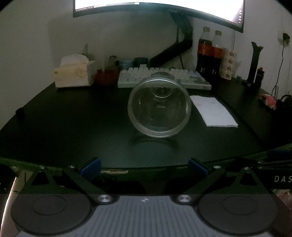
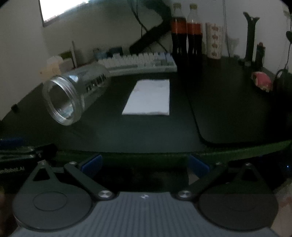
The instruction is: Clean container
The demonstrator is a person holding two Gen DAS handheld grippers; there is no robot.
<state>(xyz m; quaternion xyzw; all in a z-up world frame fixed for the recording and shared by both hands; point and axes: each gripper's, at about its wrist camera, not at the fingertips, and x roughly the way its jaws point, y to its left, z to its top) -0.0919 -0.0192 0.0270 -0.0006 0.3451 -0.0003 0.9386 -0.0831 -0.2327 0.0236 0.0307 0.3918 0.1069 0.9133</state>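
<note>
A clear glass jar (image 1: 159, 107) lies on its side on the dark desk, its threaded mouth turned toward me; the right wrist view has the same jar (image 2: 73, 93) at the left. A folded white tissue (image 1: 213, 111) lies flat to the right of the jar, and the tissue (image 2: 148, 97) sits straight ahead in the right wrist view. My left gripper (image 1: 144, 166) is open at the desk's near edge, well short of the jar. My right gripper (image 2: 145, 165) is also open, at the near edge facing the tissue. Nothing is between either pair of blue pads.
A keyboard (image 1: 164, 78) stretches behind the jar, with a tissue box (image 1: 74, 73) at the back left. Two cola bottles (image 2: 186, 36) and a patterned cup (image 2: 214, 41) stand at the back right. A dark mouse mat (image 2: 233, 109) covers the right side. A monitor (image 1: 155, 7) hangs above.
</note>
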